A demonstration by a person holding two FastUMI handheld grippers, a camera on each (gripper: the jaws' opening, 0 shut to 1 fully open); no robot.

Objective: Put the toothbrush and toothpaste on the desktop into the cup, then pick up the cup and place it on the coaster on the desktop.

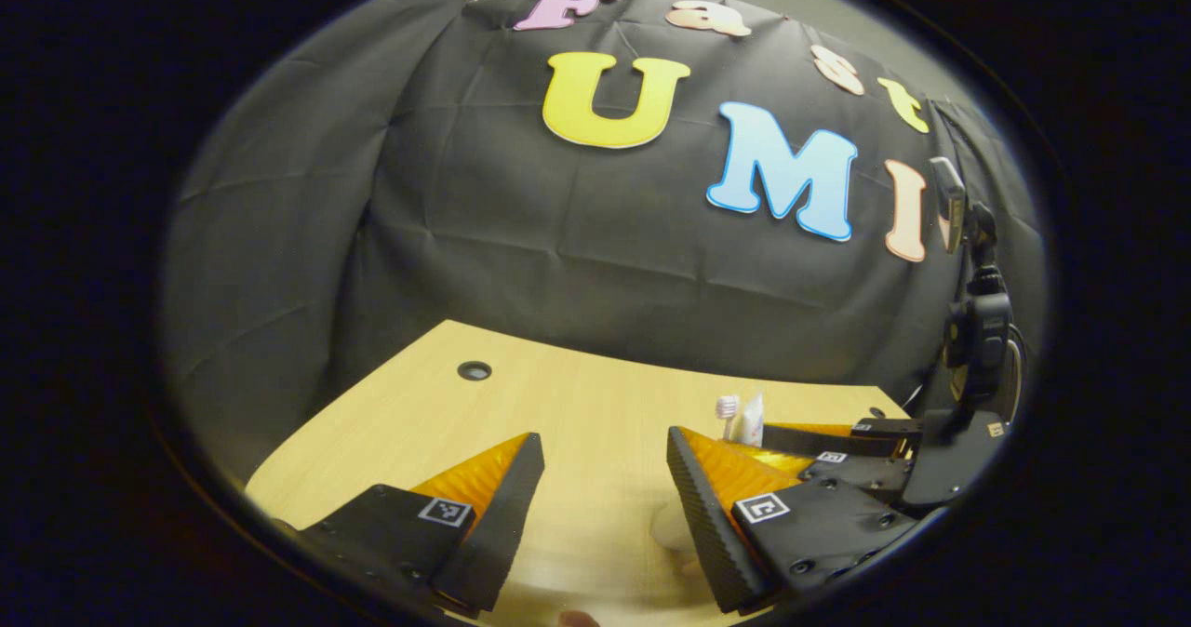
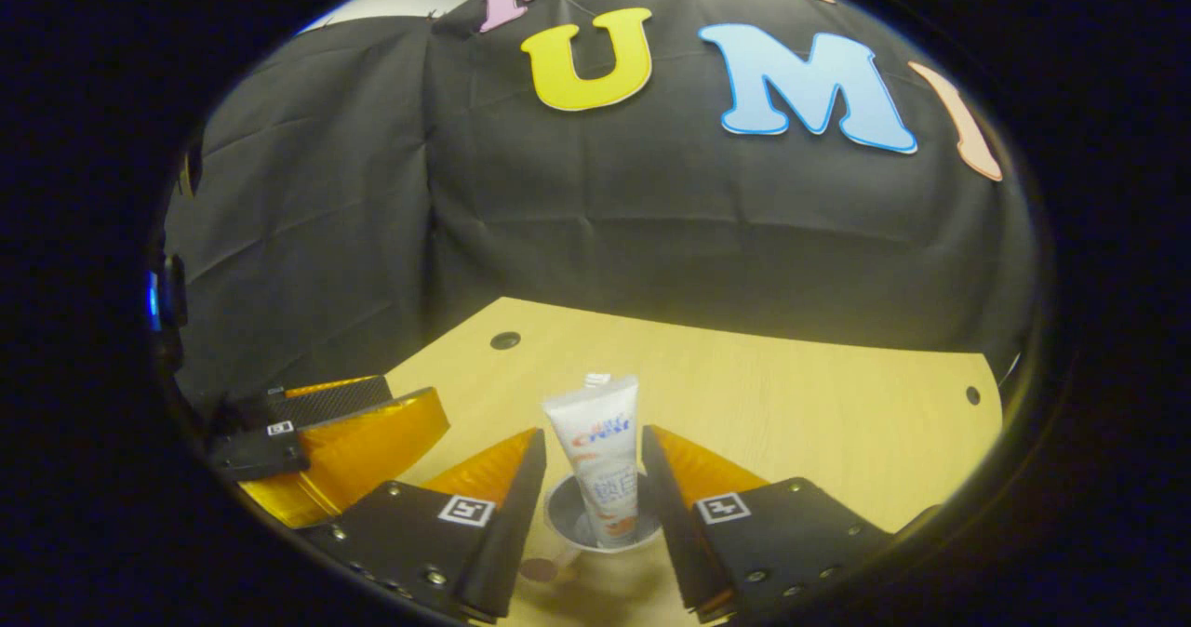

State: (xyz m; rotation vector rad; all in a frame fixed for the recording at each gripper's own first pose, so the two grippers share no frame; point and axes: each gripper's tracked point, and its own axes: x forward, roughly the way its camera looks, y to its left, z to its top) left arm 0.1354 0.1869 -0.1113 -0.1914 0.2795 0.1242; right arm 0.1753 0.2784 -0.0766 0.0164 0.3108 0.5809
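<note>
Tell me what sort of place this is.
Most likely a staged recording booth, not a home bathroom: a black cloth wall hangs behind a bare wooden desk, a camera on a stand sits at the desk's edge, and a toothpaste tube stands in a cup.

cup point(image 2: 595, 520) base hidden btwn fingers, toothbrush point(image 1: 727, 415) handle hidden

Setting: we record a staged recording booth, not a home. Evidence: creased black cloth backdrop point(image 2: 707, 227) enclosing a bare light-wood laminate desktop point(image 2: 800, 404) with round cable holes point(image 2: 505, 340); black clamp-mounted camera stand point(image 1: 977, 329) at its edge.
</note>
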